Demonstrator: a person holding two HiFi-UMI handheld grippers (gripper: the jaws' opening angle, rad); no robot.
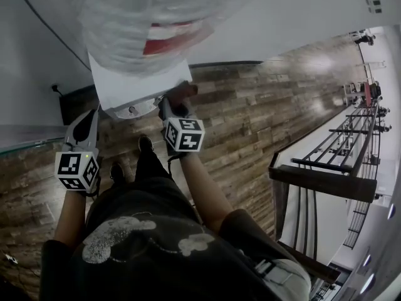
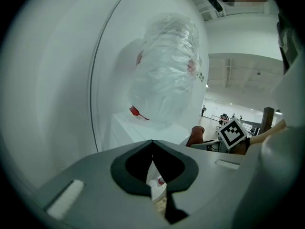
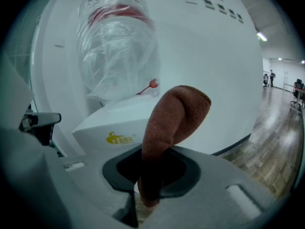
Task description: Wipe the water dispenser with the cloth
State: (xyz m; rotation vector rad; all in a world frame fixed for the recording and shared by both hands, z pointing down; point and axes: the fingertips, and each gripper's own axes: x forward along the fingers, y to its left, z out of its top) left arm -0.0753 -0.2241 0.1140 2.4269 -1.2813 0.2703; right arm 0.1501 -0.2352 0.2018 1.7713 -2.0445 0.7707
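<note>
The white water dispenser (image 1: 135, 86) stands against the wall, topped by a bottle wrapped in clear plastic (image 1: 156, 17). My right gripper (image 1: 172, 104) is shut on a brown cloth (image 1: 182, 91), which it holds at the dispenser's front right corner. In the right gripper view the cloth (image 3: 174, 118) sticks up out of the jaws (image 3: 150, 173), just in front of the dispenser's top (image 3: 119, 120). My left gripper (image 1: 84, 123) hangs to the dispenser's left, apart from it. Its jaws (image 2: 152, 144) meet with nothing between them, facing the dispenser (image 2: 138, 132) and bottle (image 2: 167, 70).
Wood-plank floor (image 1: 250, 111) spreads to the right of the dispenser. A dark railing (image 1: 338, 162) edges the floor at the right. The white wall (image 1: 301, 17) with a black baseboard runs behind. The person's shoes (image 1: 145, 144) stand just below the dispenser.
</note>
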